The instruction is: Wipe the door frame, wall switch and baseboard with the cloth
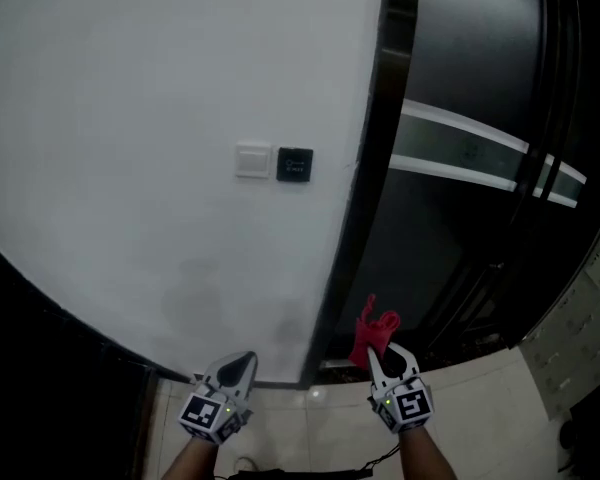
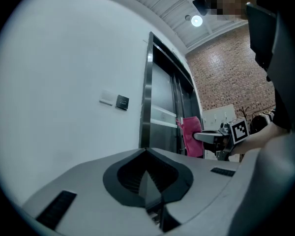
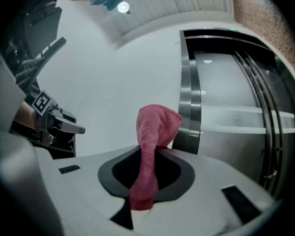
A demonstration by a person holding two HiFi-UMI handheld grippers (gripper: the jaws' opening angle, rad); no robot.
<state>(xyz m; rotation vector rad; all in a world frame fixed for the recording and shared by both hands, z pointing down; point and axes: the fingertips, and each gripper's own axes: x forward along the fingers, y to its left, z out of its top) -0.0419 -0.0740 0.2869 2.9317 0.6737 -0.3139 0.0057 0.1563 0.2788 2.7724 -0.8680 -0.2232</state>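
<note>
I see my right gripper (image 1: 380, 356) nearest: fingers (image 3: 179, 173) clamped on red cloth (image 3: 150, 141). Cloth pinched between them, free end bunched upright past tips. My left gripper (image 1: 242, 363): fingers (image 2: 128, 176) closed on each other, nothing between. Both grippers low over tiled floor (image 1: 310, 418), well apart. Cloth near foot of door frame (image 1: 365, 198); contact, I cannot tell. Farther: white wall (image 1: 130, 118), switch (image 1: 252, 160) with dark panel (image 1: 294, 165) just beside it, left of frame. Dark door (image 1: 460, 238) right of frame, pale band across.
</note>
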